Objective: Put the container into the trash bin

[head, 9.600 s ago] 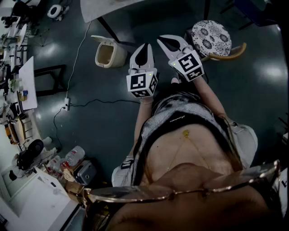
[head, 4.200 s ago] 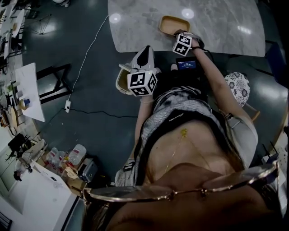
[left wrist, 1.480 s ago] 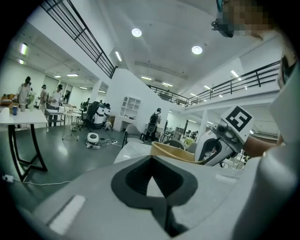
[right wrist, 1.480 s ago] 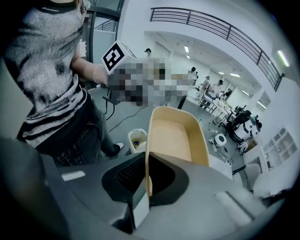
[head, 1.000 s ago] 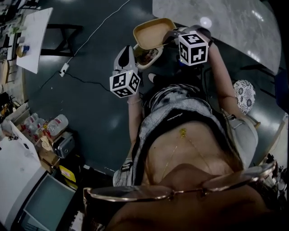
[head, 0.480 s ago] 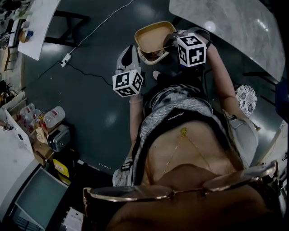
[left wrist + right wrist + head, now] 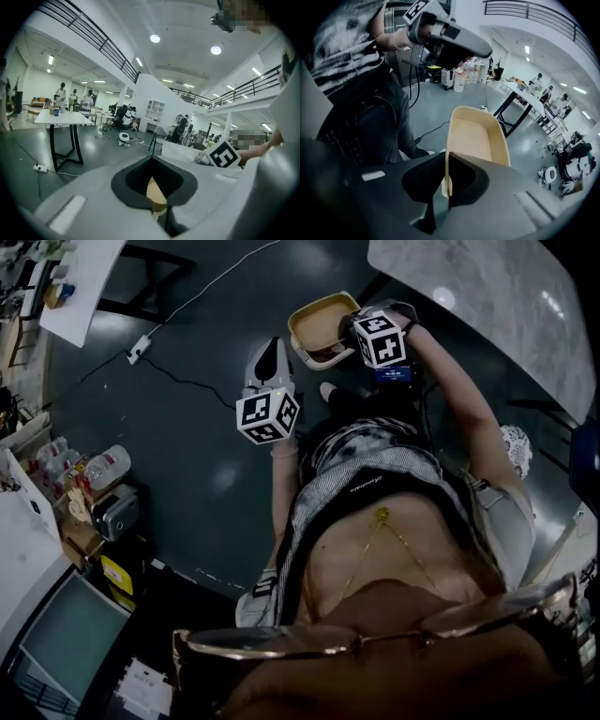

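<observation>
Pinched by the right gripper (image 7: 446, 183) at 1 short end: the container (image 7: 319, 321), with the 2 dark jaws closed flat against its thin wall, 1 on each face. Shallow, rounded-rectangular, pale tan, matte like moulded pulp, with a soft rolled rim and a bare flat bottom. Held out straight from the jaws, open side up in the head view. Seen from the head, poised directly over the trash bin (image 7: 325, 354) and covering most of its mouth; impossible to tell whether touching it. Below the tan rim, only a crescent of the bin's cream wall and dark contents showing.

Just left of the bin, the left gripper (image 7: 269, 352): smooth white shell tapering to a point, black-and-white marker cube at the rear. Jaws drawn together on a thin cream-tan flap (image 7: 156, 199) with a curved top edge; cannot tell whether part of the bin.

Underneath, a dark, glossy floor (image 7: 187, 465) with lamp reflections, crossed by a thin pale cable (image 7: 192, 301). At upper right, a grey marbled tabletop (image 7: 487, 296) with a rounded corner. At upper left, a flat white table (image 7: 84, 282) on black legs.
</observation>
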Demonstrator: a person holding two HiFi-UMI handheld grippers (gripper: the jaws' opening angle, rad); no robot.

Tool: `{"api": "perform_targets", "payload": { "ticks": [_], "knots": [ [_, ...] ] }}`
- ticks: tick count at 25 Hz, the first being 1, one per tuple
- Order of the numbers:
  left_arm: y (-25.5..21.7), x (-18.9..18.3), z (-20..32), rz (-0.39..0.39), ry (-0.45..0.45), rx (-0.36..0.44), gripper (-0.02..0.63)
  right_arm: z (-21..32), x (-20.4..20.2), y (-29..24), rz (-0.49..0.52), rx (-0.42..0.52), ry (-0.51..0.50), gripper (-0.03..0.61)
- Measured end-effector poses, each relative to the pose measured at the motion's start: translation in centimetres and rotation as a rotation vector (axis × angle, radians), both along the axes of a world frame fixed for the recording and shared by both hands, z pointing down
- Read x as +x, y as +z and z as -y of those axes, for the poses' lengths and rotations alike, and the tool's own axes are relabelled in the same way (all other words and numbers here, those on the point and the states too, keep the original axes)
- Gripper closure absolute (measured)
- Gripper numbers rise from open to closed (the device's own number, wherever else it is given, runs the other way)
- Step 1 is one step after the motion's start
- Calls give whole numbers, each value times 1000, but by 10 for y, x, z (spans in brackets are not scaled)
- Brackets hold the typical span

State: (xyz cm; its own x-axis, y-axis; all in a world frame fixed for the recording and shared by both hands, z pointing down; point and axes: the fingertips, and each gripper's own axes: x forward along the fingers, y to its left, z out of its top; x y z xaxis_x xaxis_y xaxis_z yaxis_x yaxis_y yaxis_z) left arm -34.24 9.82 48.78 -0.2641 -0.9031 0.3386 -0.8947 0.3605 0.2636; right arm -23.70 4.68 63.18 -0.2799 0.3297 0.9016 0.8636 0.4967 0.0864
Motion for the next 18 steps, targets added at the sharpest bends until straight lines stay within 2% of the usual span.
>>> {"api": "perform_targets", "payload": {
  "ticks": [5,13,18],
  "knots": [
    [10,-8,-24,-18,-61,-28,614,-8,-8,72,-77,-6,-34,545],
    [31,-23,-63,-49,-156,-81,614,-5,-17,183,-181,32,57,546],
    [42,-26,-78,-62,-193,-107,613,-6,-9,222,-229,65,77,546]
  ]
}}
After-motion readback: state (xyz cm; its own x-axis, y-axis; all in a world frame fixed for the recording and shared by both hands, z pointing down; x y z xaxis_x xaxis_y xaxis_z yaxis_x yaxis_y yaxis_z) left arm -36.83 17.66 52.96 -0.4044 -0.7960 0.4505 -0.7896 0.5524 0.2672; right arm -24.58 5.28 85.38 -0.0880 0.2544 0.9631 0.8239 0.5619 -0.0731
